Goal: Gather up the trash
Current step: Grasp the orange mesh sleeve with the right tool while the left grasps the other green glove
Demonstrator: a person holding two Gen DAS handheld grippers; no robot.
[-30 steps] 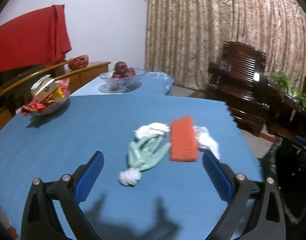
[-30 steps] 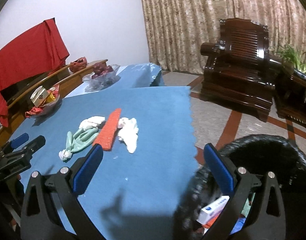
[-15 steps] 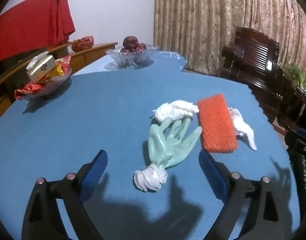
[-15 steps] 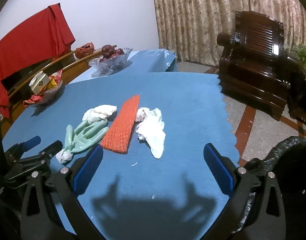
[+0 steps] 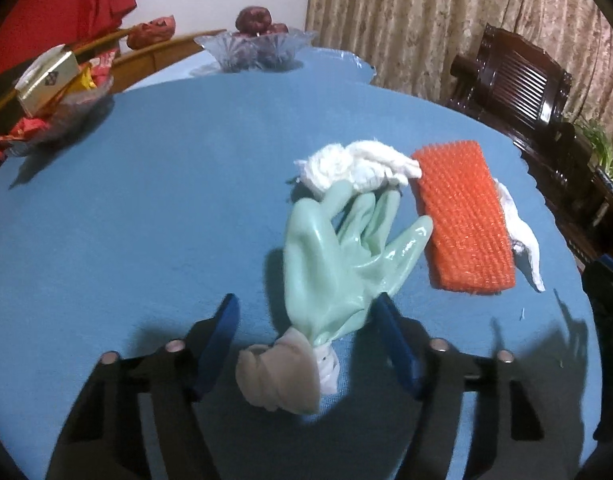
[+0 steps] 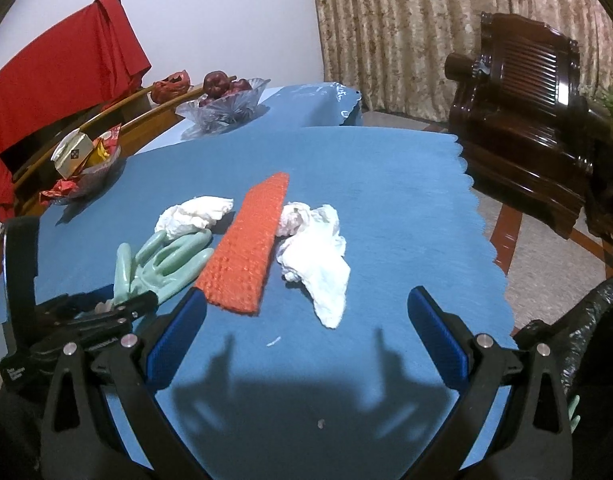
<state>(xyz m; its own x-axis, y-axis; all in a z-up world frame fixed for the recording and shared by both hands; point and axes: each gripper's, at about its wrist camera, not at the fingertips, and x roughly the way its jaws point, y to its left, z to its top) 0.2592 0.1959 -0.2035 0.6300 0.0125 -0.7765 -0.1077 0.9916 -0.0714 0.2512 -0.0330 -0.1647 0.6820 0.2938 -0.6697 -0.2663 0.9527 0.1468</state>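
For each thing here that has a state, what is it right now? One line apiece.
Left gripper: open, fingers either side of the glove's wrist, not closed on it.
Right gripper: open, holding nothing, above the table.
Green glove: lying flat, white cuff bunched.
Orange scrubber: lying flat beside the glove.
Crumpled tissue: on the cloth, right of the scrubber.
Bin bag: open.

The left gripper (image 5: pixel 306 322) sits low over the table with its jaws apart, one blue pad on each side of a glove's wrist. The right gripper (image 6: pixel 306 320) hovers higher, jaws spread wide.
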